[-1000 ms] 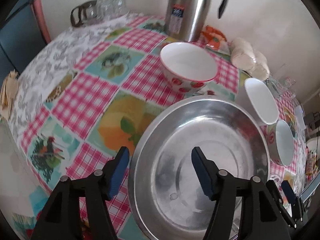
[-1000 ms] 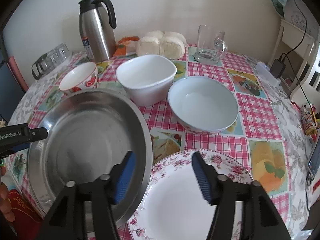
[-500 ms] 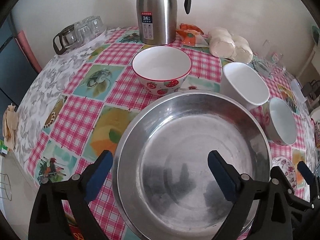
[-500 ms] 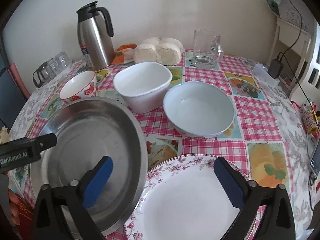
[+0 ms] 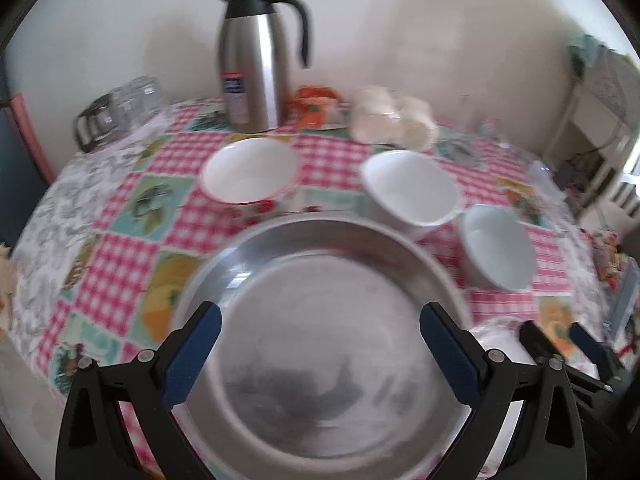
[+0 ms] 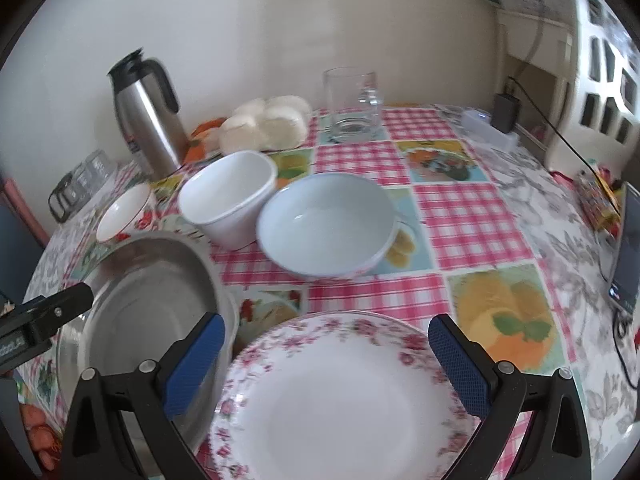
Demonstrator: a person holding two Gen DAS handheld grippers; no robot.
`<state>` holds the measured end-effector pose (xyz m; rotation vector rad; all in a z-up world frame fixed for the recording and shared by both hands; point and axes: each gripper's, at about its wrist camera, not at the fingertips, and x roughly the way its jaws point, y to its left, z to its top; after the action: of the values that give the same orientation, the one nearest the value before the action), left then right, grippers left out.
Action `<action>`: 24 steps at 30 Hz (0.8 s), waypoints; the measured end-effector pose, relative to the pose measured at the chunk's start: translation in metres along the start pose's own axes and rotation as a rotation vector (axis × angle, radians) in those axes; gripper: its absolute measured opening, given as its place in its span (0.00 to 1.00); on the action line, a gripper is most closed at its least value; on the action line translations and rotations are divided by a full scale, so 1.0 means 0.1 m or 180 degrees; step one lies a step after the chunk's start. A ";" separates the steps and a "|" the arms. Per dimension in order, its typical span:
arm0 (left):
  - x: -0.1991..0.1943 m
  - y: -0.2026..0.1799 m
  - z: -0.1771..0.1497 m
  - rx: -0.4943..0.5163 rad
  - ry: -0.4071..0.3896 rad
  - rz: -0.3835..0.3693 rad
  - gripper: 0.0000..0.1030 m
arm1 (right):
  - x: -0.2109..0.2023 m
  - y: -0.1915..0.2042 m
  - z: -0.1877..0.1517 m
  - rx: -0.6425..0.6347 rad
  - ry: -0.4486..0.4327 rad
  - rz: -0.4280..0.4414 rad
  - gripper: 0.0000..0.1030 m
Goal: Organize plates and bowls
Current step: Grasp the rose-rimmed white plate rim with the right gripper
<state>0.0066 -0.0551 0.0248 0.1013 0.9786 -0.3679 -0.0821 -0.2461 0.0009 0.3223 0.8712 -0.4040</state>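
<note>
A large steel plate lies on the checked tablecloth below my left gripper, which hangs open above it with nothing between its fingers. My right gripper is open over a floral-rimmed white plate, touching nothing. The steel plate lies just left of the floral one. Behind them stand a strawberry bowl, a white squarish bowl and a pale blue bowl. A left finger shows at the right wrist view's left edge.
A steel thermos, a rack of glasses, white buns and a glass mug line the back by the wall. A phone and cables lie at the table's right edge.
Both grippers' jaws have spread wide. The left no longer straddles the steel plate's rim. Both have drawn back, risen slightly and rolled level, so more of the table shows.
</note>
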 end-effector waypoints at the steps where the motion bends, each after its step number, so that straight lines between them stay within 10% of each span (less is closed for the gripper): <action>1: -0.02 -0.05 0.00 0.0018 -0.0006 -0.0084 0.97 | -0.02 -0.07 0.00 0.0034 -0.0006 -0.0039 1.00; 18: -0.25 -0.95 -0.36 0.0605 0.0156 -0.0637 0.97 | -0.14 -1.08 -0.29 0.0596 0.0264 -0.0441 0.99; 24: -0.23 -1.02 -0.43 0.0684 0.0264 -0.0620 0.96 | 0.03 -1.09 -0.45 0.0552 0.0637 -0.0359 0.81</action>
<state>-0.0740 -0.1336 0.0278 0.2184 1.0316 -0.6519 -0.1608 -0.3227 -0.0406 0.4807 1.0558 -0.5605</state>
